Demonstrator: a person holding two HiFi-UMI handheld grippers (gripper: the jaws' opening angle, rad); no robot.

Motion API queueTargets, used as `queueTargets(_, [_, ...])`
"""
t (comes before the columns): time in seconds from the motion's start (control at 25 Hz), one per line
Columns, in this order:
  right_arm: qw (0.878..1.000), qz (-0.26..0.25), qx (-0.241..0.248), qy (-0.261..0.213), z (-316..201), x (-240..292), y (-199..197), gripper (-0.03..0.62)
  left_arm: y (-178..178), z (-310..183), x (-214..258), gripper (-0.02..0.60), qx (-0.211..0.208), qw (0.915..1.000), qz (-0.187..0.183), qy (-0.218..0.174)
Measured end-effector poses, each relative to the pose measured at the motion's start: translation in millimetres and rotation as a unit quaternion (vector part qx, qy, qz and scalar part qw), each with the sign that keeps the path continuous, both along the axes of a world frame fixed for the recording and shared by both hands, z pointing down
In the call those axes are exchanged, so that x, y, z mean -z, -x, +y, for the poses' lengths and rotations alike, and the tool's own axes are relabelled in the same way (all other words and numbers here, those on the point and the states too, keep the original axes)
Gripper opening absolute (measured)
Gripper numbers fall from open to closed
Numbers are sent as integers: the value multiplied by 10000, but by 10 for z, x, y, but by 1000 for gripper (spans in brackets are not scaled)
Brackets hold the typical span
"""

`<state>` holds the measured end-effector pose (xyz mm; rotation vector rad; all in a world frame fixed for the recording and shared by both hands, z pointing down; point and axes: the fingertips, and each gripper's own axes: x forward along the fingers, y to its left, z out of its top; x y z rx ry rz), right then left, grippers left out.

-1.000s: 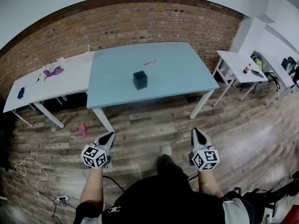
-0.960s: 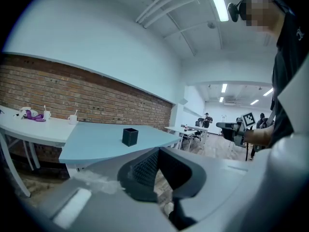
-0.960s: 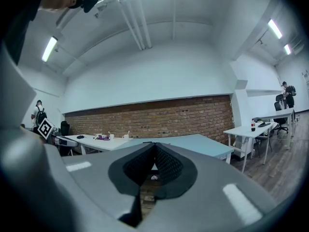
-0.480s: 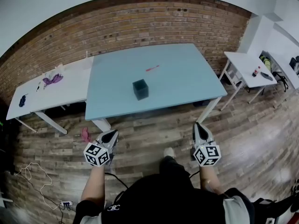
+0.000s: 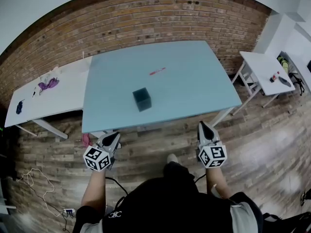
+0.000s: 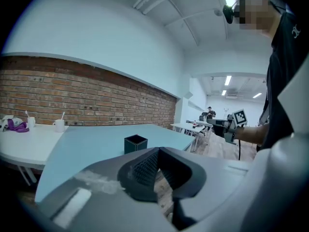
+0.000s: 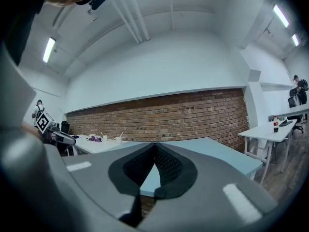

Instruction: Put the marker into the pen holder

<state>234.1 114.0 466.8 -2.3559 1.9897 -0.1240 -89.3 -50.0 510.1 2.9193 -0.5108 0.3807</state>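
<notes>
Closest, the left gripper (image 5: 111, 139) and right gripper (image 5: 203, 129) both have jaws pressed together on nothing, then one dark pen holder (image 5: 142, 99) stands on the blue table (image 5: 204, 81), and farther back one pink marker (image 5: 157, 71) lies flat, pointing left to right.

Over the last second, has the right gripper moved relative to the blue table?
Yes. In the head view the right gripper has come closer to the blue table. The strip of floor between its tip and the table's near edge has narrowed.
</notes>
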Motion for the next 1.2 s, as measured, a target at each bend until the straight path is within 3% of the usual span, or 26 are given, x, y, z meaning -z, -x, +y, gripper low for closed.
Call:
queueTargets(0.28, [9986, 164, 302, 396, -625, 18, -441, 6, -408, -461, 140, 5, 210, 9997, -15, 114])
queueTargets(0.64, [9911, 369, 1084, 677, -1382, -64, -981, 6, -904, -951, 212, 5, 650, 9977, -59, 174])
queueTargets(0.88, [9831, 534, 1586, 742, -1863, -16, -1077, 6, -1144, -1041, 279, 5, 705, 9974, -100, 104])
queueTargets(1.04, [9709, 1018, 1939, 965, -2065, -60, -914, 6, -1191, -1110, 263, 5, 649, 9977, -91, 150])
queueTargets(1.2, [9465, 1861, 2285, 1314, -2275, -107, -765, 6, -1175, -1312, 319, 5, 612, 9981, 57, 101])
